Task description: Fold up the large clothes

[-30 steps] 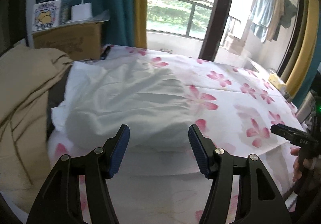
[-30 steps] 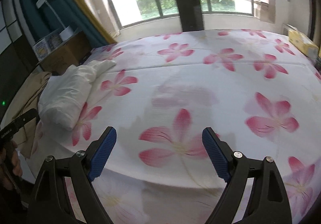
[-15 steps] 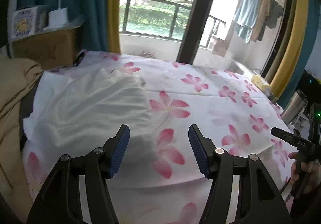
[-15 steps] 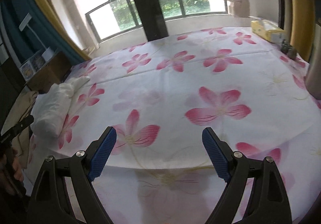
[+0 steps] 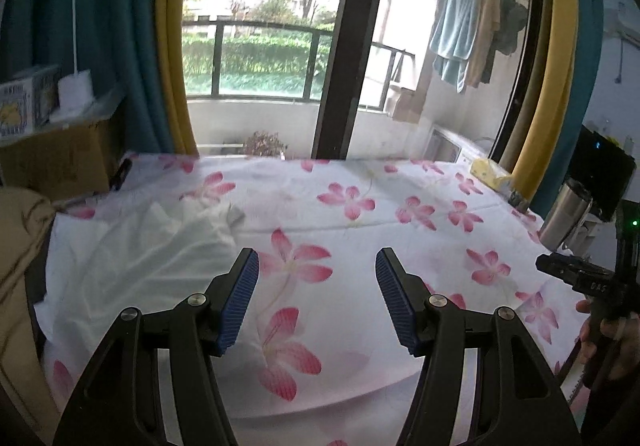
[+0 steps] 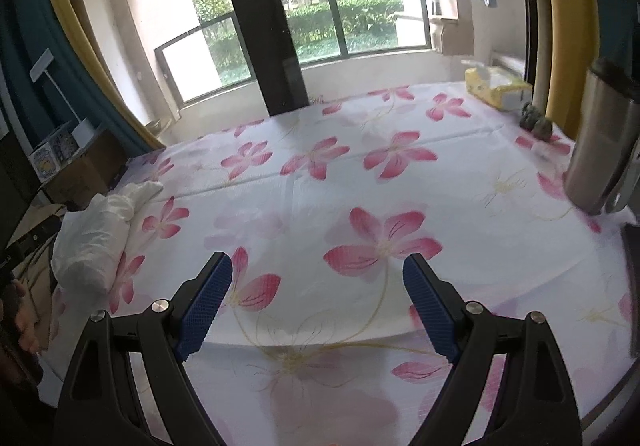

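Observation:
A folded white garment (image 5: 132, 262) lies at the left end of a surface covered by a white sheet with pink flowers (image 5: 360, 230). In the right wrist view the garment (image 6: 96, 242) is a rolled bundle at the far left. My left gripper (image 5: 316, 302) is open and empty, above the sheet just right of the garment. My right gripper (image 6: 316, 306) is open and empty over the sheet's middle near its front edge. It also shows at the right edge of the left wrist view (image 5: 576, 278).
A beige cloth (image 5: 20, 266) lies left of the garment. A cardboard box (image 5: 56, 162) with a lamp stands behind it. A steel flask (image 6: 600, 142), a yellow pack (image 6: 496, 86) and a small dark object (image 6: 536, 122) stand at the right. Windows and curtains are behind.
Both grippers have swung to the right and tilted up. The white garment has slid to the left in both views. The flask has come into view on the right.

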Available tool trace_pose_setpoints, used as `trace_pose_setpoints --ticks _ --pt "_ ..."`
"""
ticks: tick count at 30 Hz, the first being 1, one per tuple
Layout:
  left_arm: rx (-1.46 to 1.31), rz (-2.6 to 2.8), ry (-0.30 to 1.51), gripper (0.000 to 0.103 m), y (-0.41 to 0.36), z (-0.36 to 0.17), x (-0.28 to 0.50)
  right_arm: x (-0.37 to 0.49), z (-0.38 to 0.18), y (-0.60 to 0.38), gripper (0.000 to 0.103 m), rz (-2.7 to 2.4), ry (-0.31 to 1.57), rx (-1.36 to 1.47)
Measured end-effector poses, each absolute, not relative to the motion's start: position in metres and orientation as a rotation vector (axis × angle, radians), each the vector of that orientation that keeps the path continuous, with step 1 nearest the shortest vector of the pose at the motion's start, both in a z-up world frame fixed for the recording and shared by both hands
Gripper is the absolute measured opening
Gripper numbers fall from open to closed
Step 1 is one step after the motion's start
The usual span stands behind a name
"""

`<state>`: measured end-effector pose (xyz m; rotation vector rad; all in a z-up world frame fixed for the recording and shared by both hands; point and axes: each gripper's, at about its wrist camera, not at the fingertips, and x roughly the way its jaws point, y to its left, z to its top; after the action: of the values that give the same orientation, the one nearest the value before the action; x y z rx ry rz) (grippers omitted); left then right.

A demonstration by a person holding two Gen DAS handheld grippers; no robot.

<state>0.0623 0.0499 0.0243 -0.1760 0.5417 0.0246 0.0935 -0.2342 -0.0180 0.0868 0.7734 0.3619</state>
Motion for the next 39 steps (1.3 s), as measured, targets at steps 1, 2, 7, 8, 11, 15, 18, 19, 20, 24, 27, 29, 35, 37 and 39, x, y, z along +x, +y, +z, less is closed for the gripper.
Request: trace_pose_setpoints --ticks 1,2,7,8,11,15,18,19,20,24,27,29,35,37,39 --pt "-0.171 0.025 0.536 0.064 0.050 0.027 0.063 0.093 -0.014 -0.236 0.087 0.361 0.763 0.084" --pt "-0.165 0.026 0.529 0.064 0.050 0.029 0.063 0.093 -0.009 -0.237 0.087 0.356 0.750 0.078" --pt "-0.137 0.043 0.501 0.064 0.049 0.040 0.063 0.092 0.012 -0.241 0.090 0.345 0.699 0.060" --pt "-0.133 0.047 0.497 0.064 0.050 0.042 0.063 0.091 0.015 -0.242 0.090 0.345 0.692 0.055" --pt "-0.126 0.056 0.481 0.064 0.053 0.047 0.064 0.089 0.026 -0.244 0.090 0.336 0.666 0.045" --pt "-0.122 0.068 0.458 0.064 0.058 0.055 0.062 0.087 0.038 -0.246 0.090 0.326 0.635 0.030" --pt "-0.120 0.070 0.438 0.064 0.060 0.061 0.060 0.087 0.045 -0.247 0.090 0.319 0.617 0.015" --pt "-0.118 0.069 0.433 0.064 0.060 0.063 0.060 0.087 0.048 -0.248 0.090 0.318 0.611 0.012" --pt "-0.117 0.068 0.429 0.064 0.061 0.063 0.060 0.087 0.050 -0.248 0.090 0.315 0.607 0.008" --pt "-0.111 0.064 0.415 0.064 0.063 0.067 0.061 0.087 0.059 -0.250 0.090 0.305 0.581 -0.003" --pt "-0.111 0.064 0.397 0.064 0.065 0.071 0.060 0.086 0.068 -0.251 0.090 0.300 0.557 -0.014" --pt "-0.110 0.065 0.381 0.064 0.066 0.075 0.059 0.084 0.073 -0.252 0.090 0.295 0.541 -0.022" --pt "-0.099 0.066 0.343 0.064 0.067 0.085 0.056 0.082 0.089 -0.249 0.090 0.282 0.496 -0.054" --pt "-0.100 0.065 0.335 0.064 0.066 0.087 0.055 0.080 0.093 -0.247 0.090 0.277 0.481 -0.062" --pt "-0.100 0.060 0.328 0.064 0.066 0.089 0.053 0.079 0.097 -0.247 0.090 0.275 0.471 -0.066"
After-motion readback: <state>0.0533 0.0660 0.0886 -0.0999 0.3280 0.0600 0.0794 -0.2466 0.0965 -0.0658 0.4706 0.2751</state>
